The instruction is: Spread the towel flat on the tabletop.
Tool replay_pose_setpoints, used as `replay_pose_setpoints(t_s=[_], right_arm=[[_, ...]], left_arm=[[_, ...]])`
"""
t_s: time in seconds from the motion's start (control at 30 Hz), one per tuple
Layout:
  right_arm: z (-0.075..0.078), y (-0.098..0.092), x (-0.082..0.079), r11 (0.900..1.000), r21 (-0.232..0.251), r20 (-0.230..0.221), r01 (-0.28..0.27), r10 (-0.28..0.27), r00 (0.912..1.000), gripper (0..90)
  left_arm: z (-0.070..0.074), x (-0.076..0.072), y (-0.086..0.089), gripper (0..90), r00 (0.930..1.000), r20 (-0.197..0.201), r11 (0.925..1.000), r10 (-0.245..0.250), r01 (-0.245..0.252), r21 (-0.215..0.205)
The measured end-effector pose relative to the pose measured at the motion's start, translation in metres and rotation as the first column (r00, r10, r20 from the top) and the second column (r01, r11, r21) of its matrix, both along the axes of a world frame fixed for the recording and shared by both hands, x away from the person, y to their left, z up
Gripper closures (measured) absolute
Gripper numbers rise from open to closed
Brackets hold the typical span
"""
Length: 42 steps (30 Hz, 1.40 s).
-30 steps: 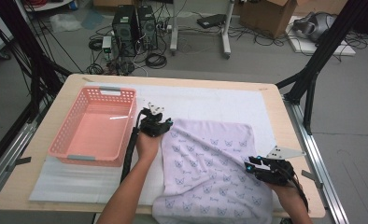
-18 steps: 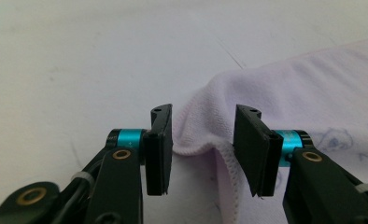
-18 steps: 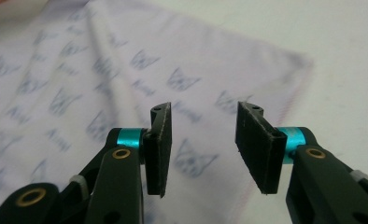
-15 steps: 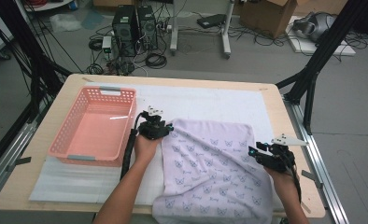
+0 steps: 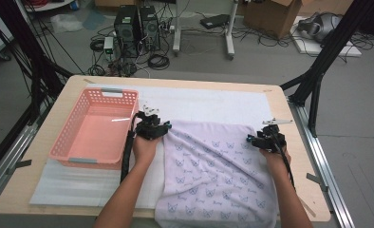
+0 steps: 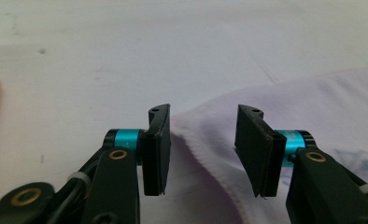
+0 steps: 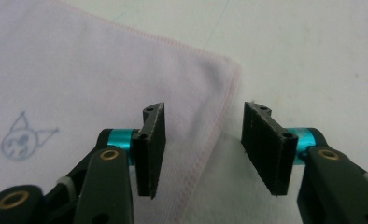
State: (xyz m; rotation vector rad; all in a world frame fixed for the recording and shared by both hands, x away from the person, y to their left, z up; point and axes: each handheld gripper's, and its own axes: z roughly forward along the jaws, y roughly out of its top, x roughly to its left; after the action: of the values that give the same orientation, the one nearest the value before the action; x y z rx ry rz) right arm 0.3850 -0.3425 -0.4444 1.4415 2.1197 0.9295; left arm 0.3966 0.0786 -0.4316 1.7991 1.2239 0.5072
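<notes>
item: lilac printed towel (image 5: 213, 175), spread flat on the white mat (image 5: 204, 102); near hem hangs over the tabletop's near edge, far hem lies about mid-table, right of the pink basket (image 5: 92, 130).

risk, near to far: the overhanging near hem could drag the cloth off the near edge if both far corners are lifted unevenly. at the right far corner (image 7: 226, 70) the hem runs between the pads, but little cloth is taken in; a shallow bite could slip out once the corner is lifted. at the left far corner (image 6: 191, 123) the cloth is slightly bunched, so a pinch may catch a fold rather than the true corner and any fold made would come out skewed.

right gripper (image 7: 203, 149): forearm entering from the near edge, hand low at the towel's right far corner; jaws apart, having just been opening, hem between them, pads not pressing.

left gripper (image 6: 203, 149): forearm angled in from the near edge, hand resting low beside the basket's right wall; jaws apart, having just been opening, towel corner between them, unclamped.
</notes>
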Motion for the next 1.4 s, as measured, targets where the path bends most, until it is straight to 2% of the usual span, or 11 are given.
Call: replay_pose_setpoints(t_s=[0.07,0.13,0.23,0.37,0.63,0.73,0.83,0.9,1.0,1.27,1.4], right_arm=[[0.002,0.003,0.004,0.998,-0.042,0.014,-0.045,0.046,0.9988,85.5],[0.002,0.009,0.007,0.989,-0.138,0.062,-0.056,0.065,0.9959,86.9],[0.003,0.005,0.019,0.988,-0.150,0.111,0.032,-0.015,0.9937,87.2],[0.014,-0.011,0.022,0.970,-0.119,0.203,0.213,-0.186,0.9612,84.5],[0.028,-0.018,-0.004,0.992,-0.012,0.180,0.127,-0.123,0.9760,59.3],[0.034,-0.018,-0.017,0.996,-0.001,0.191,0.091,-0.089,0.9776,58.0],[0.036,-0.020,-0.026,0.997,0.021,0.185,0.074,-0.077,0.9798,57.5],[0.036,-0.021,-0.031,0.998,0.031,0.176,0.053,-0.057,0.9827,57.4],[0.034,-0.019,-0.041,0.999,0.044,0.166,0.004,-0.011,0.9861,55.5],[0.010,-0.005,-0.063,0.992,0.021,0.032,-0.124,0.123,0.9918,48.5],[-0.001,-0.005,-0.063,0.992,0.025,0.005,-0.127,0.127,0.9919,79.4]], left_arm=[[0.003,-0.003,-0.003,53.6,0.9997,0.001,0.9997,-0.024,0.024,-0.006],[0.005,-0.006,-0.005,52.6,0.9985,-0.007,0.9978,-0.055,0.054,-0.037],[0.009,-0.012,-0.009,50.0,0.9944,-0.026,0.9943,-0.102,0.101,-0.035],[0.006,-0.025,-0.014,46.9,0.9895,-0.022,0.9896,-0.143,0.143,-0.019],[-0.017,-0.039,-0.025,43.2,0.9773,-0.093,0.9798,-0.190,0.195,0.045],[-0.016,-0.043,-0.033,69.6,0.9742,-0.058,0.9665,-0.218,0.224,0.126],[-0.016,-0.040,-0.032,85.5,0.9919,-0.007,0.9735,-0.127,0.126,0.191],[-0.016,-0.030,-0.018,85.7,0.9997,0.009,0.9917,-0.022,0.021,0.127],[-0.019,-0.021,-0.003,85.6,0.9996,-0.009,0.9950,0.028,-0.027,0.096],[-0.011,-0.032,-0.001,56.9,0.9994,-0.009,0.9995,-0.032,0.032,0.008],[-0.006,-0.044,0.003,52.4,0.9965,0.016,0.9964,-0.082,0.082,-0.021]])
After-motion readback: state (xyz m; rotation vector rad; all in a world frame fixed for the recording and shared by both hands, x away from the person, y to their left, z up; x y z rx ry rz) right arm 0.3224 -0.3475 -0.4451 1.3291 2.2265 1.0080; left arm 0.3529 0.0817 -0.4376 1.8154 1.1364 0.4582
